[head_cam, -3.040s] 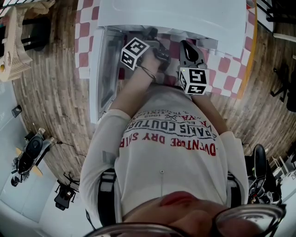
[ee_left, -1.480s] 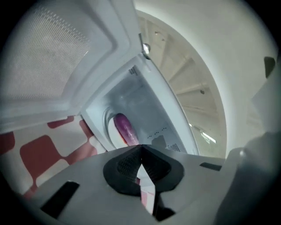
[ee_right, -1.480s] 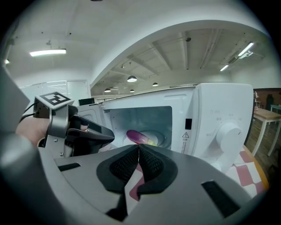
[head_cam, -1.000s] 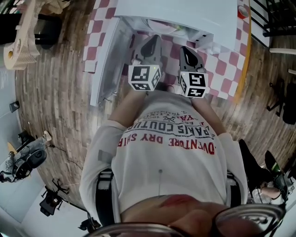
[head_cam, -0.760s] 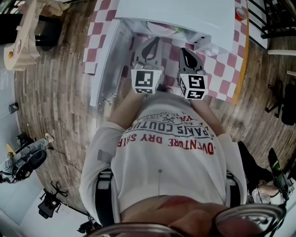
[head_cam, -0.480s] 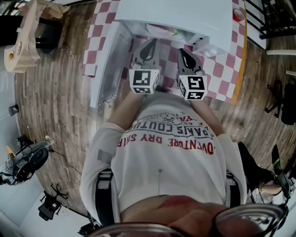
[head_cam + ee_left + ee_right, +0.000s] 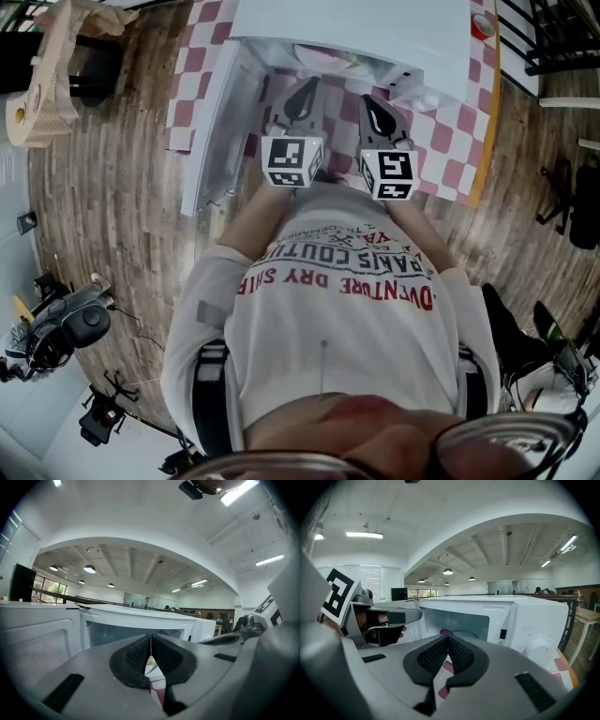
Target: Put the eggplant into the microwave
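Left gripper (image 7: 151, 641): clenched, empty.
Right gripper (image 7: 448, 639): clenched, empty.
Microwave (image 7: 525, 620): far side, door (image 7: 211, 131) swung open left.
Eggplant (image 7: 445, 632): purple, inside microwave.

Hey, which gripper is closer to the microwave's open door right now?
Left. The left gripper is just beside the microwave door, which stands open on that side. The right gripper is farther across, nearer the control panel.

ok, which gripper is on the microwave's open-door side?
The left gripper, shut and empty: the open door stands just to its outer side. The right gripper, also shut, sits nearer the control panel.
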